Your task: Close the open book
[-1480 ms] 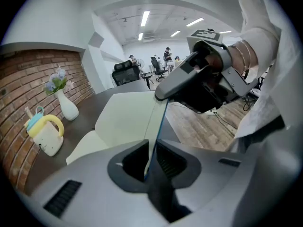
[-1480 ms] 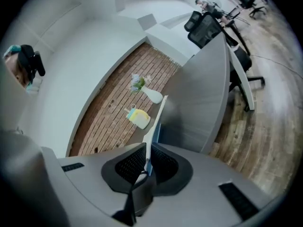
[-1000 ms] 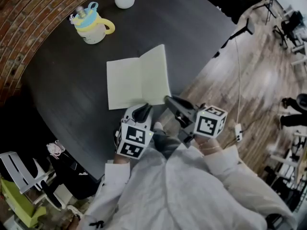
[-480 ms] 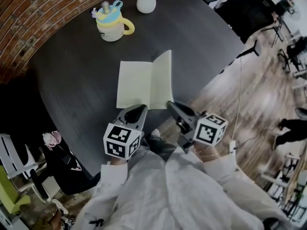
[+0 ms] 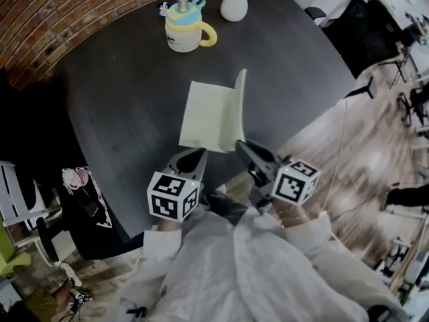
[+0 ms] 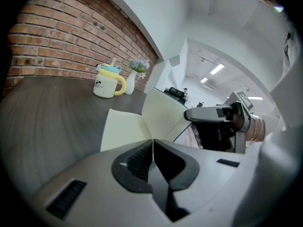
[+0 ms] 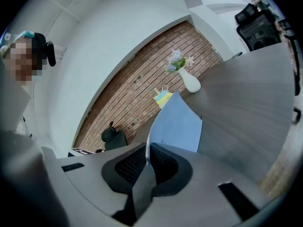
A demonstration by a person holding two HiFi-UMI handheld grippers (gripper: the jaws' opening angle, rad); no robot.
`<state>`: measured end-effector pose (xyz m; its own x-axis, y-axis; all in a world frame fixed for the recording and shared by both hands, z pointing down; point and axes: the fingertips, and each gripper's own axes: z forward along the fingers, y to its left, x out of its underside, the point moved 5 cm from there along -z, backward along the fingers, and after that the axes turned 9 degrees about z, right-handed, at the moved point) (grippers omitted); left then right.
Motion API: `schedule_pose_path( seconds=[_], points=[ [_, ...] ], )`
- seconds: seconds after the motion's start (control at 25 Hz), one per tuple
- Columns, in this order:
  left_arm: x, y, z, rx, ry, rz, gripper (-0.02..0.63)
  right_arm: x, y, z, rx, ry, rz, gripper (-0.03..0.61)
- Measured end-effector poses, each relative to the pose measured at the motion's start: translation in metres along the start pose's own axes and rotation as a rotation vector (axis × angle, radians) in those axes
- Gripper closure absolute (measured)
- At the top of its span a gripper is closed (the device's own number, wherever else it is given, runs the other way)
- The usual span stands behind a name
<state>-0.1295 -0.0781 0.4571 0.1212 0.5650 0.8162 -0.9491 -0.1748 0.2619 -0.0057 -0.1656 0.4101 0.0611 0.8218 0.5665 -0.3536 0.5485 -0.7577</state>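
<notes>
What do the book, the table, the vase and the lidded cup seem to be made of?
Book: paper, with matt cream pages; the lifted half stands thin and slightly curved.
Table: probably wood or veneer, dark and matt; a faint grain shows.
Vase: likely glazed ceramic, white and smooth.
Lidded cup: perhaps plastic, in pastel colours; the look leaves it open.

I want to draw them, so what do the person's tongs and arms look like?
The left tongs and right tongs are grey with black ribbed pads. Each carries a white cube with black square markers. The sleeves are pale.
</notes>
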Motion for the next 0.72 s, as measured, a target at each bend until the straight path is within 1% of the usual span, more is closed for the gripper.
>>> schedule_pose_path(
  seconds=[0.2, 0.4, 0.6, 0.72],
  points=[
    [0.009, 0.01, -0.01, -0.033, 0.007, -0.034, 0.603, 0.004, 0.005, 0.016, -0.014, 0.026, -0.014, 0.549],
    [0.016, 0.021, -0.016, -0.049, 0.012, -0.073, 0.603, 0.011, 0.011, 0.037, -0.024, 0.064, -0.035, 0.549],
    [0.017, 0.035, -0.023, -0.057, 0.004, -0.107, 0.603, 0.015, 0.017, 0.054, -0.016, 0.107, -0.067, 0.548],
    [0.019, 0.042, -0.025, -0.045, 0.012, -0.12, 0.603, 0.019, 0.019, 0.064, -0.005, 0.136, -0.091, 0.548]
  ],
)
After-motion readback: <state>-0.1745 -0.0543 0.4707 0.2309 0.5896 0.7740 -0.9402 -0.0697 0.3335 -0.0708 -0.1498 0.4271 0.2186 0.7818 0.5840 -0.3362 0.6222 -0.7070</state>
